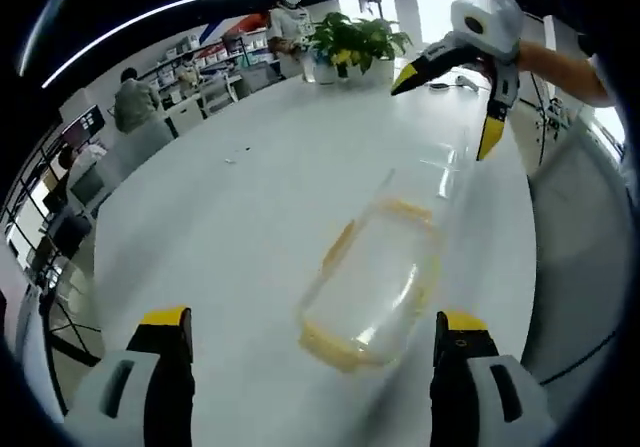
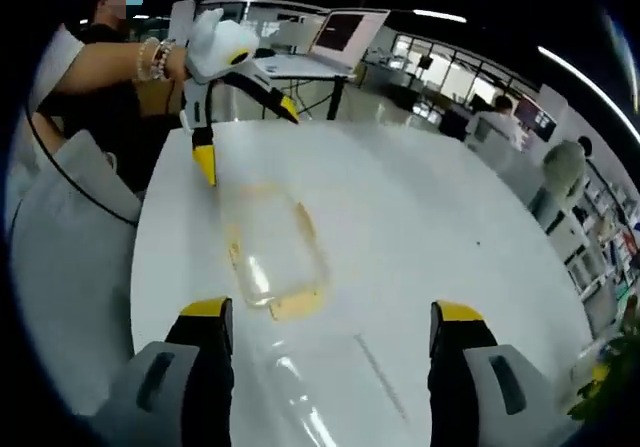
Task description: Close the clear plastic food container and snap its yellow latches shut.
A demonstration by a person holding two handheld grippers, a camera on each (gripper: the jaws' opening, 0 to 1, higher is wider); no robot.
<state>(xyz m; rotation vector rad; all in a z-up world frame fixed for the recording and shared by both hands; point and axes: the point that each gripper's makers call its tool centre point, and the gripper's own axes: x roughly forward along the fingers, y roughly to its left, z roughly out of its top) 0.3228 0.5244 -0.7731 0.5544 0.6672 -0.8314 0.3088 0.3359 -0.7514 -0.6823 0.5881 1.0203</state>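
Observation:
A clear plastic food container (image 1: 372,279) with yellow latches lies on the white table (image 1: 250,197), just ahead of my left gripper (image 1: 312,322), whose jaws stand open and hold nothing. Its clear lid (image 1: 440,172) lies swung open on the far side. My right gripper (image 1: 445,117) hovers open beyond that lid. In the right gripper view the container (image 2: 275,252) sits ahead of my right gripper (image 2: 330,315), the lid (image 2: 300,397) lies between its open jaws, and my left gripper (image 2: 248,142) hangs open above the container's far end.
Potted plants (image 1: 350,42) stand at the table's far end. A laptop (image 2: 340,32) sits on a desk past the table. People sit at desks (image 1: 135,102) to one side. The table's edge (image 2: 145,267) runs close beside the container.

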